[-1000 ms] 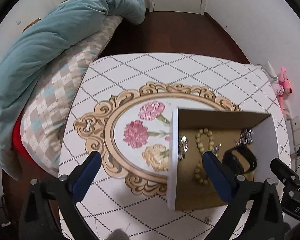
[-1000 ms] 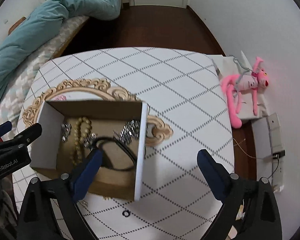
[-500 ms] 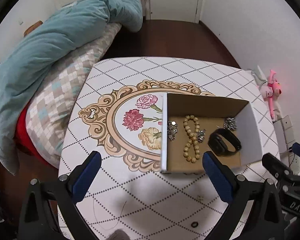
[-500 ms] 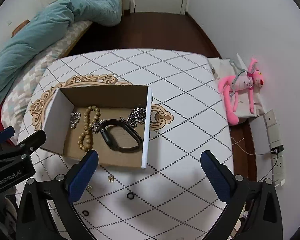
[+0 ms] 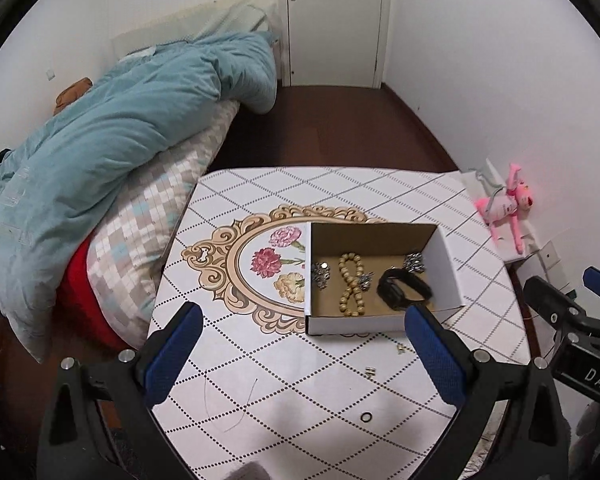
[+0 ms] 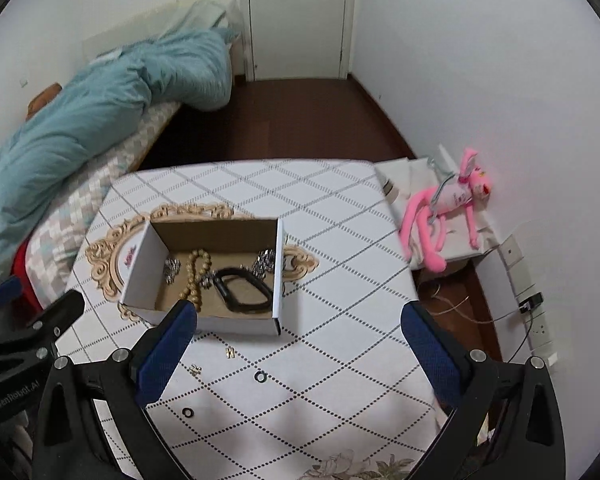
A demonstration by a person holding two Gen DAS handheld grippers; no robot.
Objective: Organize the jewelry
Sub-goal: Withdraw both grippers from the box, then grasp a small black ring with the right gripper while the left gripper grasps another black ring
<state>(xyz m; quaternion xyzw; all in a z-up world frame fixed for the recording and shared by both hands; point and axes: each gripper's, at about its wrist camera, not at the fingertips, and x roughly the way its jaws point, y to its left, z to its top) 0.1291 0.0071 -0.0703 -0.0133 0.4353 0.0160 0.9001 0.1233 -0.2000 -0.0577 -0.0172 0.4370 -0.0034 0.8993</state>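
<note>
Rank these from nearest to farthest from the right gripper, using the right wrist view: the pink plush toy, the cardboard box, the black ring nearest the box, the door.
1. black ring, on the table just ahead
2. cardboard box, ahead-left
3. pink plush toy, far right
4. door, back wall

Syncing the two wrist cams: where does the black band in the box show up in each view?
Left wrist: black band lies at the right end of the cardboard box, right of centre, beside the wooden bead bracelet.
Right wrist: black band lies in the box, left of centre, against its right wall.
Shared landmark: the pink plush toy off the table's right edge.
</note>
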